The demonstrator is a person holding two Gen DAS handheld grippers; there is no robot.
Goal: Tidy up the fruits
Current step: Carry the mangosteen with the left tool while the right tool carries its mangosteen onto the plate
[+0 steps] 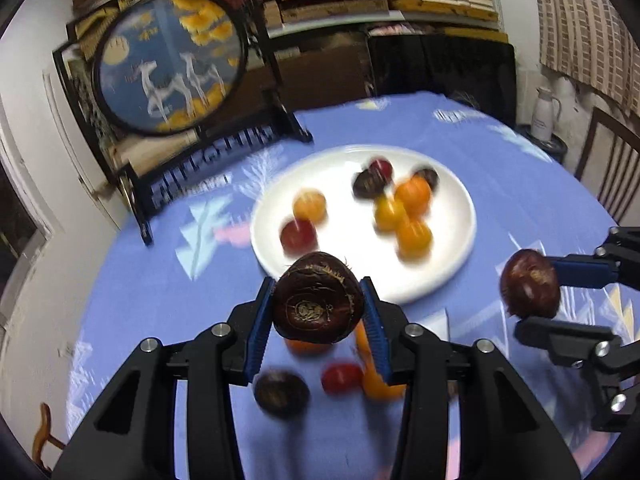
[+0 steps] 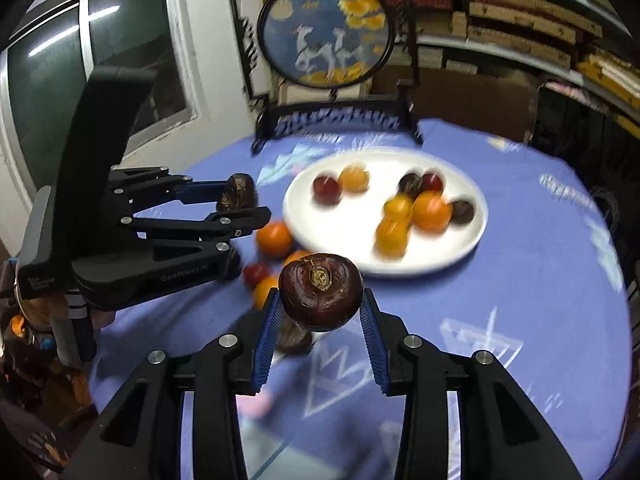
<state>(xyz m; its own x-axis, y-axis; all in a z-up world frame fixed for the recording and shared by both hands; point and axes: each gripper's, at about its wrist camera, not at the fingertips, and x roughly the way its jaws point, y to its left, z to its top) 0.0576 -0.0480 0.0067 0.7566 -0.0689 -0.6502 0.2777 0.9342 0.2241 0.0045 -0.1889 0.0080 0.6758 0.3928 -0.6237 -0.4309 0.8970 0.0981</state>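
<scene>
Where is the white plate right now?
In both wrist views the white plate sits mid-table on the blue cloth, just beyond both tools and in front of the round framed picture.

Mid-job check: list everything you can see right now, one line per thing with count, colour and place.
White plate: one, white, middle of the table, bearing small fruits.
Fruits on the plate: about seven, orange, yellow, red and dark brown; blurred.
Loose fruits on the cloth: several, orange, red and dark brown, near the plate's close edge; exact count unclear.
Tablecloth: one, blue with pale patterns, covering the table.
Round deer screen: one, blue and yellow in a black stand, far edge of the table.
Shelves: stacked brown and red items, behind the table.
White jug: one, beyond the table.
Left gripper: black with blue pads, shut on a dark brown fruit.
Right gripper: same, shut on another dark brown fruit.
</scene>
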